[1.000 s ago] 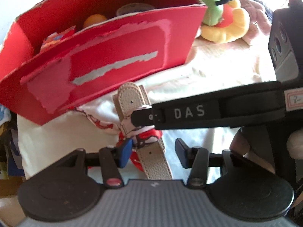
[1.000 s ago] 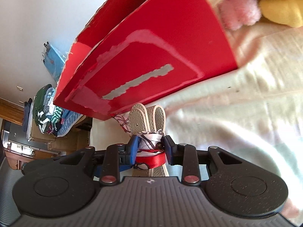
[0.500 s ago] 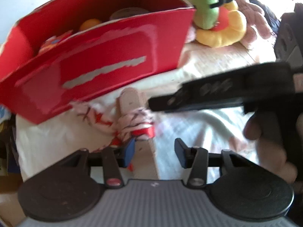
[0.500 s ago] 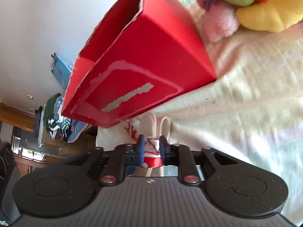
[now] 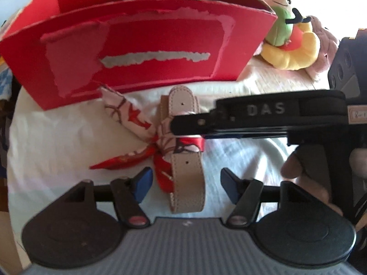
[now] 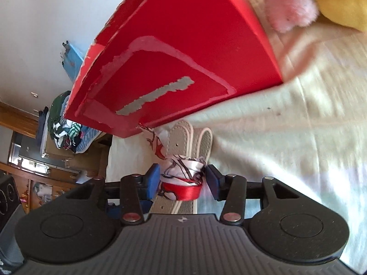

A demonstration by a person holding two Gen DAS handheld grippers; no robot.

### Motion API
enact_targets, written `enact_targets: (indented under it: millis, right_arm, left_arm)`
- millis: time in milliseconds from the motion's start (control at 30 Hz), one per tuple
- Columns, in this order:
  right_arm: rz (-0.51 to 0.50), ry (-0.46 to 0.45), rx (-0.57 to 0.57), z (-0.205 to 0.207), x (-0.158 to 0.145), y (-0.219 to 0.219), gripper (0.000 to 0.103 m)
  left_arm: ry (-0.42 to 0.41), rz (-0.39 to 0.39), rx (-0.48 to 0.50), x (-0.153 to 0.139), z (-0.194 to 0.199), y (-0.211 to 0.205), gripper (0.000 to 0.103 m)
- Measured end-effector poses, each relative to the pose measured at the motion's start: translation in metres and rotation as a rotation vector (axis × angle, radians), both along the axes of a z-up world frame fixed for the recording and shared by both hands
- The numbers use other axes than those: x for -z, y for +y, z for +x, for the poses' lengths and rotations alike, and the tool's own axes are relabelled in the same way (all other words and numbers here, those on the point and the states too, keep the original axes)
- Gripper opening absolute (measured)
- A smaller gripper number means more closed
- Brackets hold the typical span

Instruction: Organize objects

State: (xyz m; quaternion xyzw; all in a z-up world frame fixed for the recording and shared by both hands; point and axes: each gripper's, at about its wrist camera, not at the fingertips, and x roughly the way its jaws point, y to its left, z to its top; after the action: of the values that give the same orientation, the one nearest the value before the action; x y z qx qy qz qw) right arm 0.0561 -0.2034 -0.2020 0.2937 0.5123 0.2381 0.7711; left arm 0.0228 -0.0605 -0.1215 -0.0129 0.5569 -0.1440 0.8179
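Note:
A beige leather strap (image 5: pixel 187 178) with a red and white scarf (image 5: pixel 158 137) knotted round it lies on the pale bedspread, just in front of a red cardboard box (image 5: pixel 137 52). My left gripper (image 5: pixel 184 183) is open, its blue pads either side of the strap's near end without touching. My right gripper (image 6: pixel 183 180) reaches in from the right in the left wrist view. Its jaws have parted and stand at both sides of the scarf knot (image 6: pixel 183 178); the strap (image 6: pixel 181 137) extends beyond toward the box (image 6: pixel 183 64).
A green and yellow plush toy (image 5: pixel 289 41) and a pink plush (image 6: pixel 291 11) sit on the bed right of the box. Folded clothes (image 6: pixel 66 123) and wooden furniture lie beyond the bed's left edge. The bedspread (image 6: pixel 286 137) stretches right.
My right gripper's jaws have widened from a tight pinch on the scarf knot. The strap has settled flat on the bed. The left view has tilted to face the box squarely.

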Motion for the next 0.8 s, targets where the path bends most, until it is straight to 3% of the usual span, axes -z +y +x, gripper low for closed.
enact_targets:
  millis: [100,400,700,800]
  right_arm:
    - [-0.024,-0.026,-0.015,-0.001,-0.001,0.003,0.049]
    - [-0.035,-0.065,-0.041,-0.002,-0.001,0.012,0.042]
    - [-0.060,-0.089,-0.036,-0.002,0.000,0.020,0.043]
    - [-0.088,-0.113,-0.061,-0.001,-0.001,0.024,0.043]
  left_arm:
    - [0.016,0.010,0.004,0.006,0.001,-0.001,0.058]
    - [0.033,0.000,0.027,0.011,0.002,0.004,0.056]
    - [0.023,-0.018,0.064,0.014,0.004,0.011,0.057]
    - [0.013,-0.036,0.073,0.015,0.001,0.015,0.064]
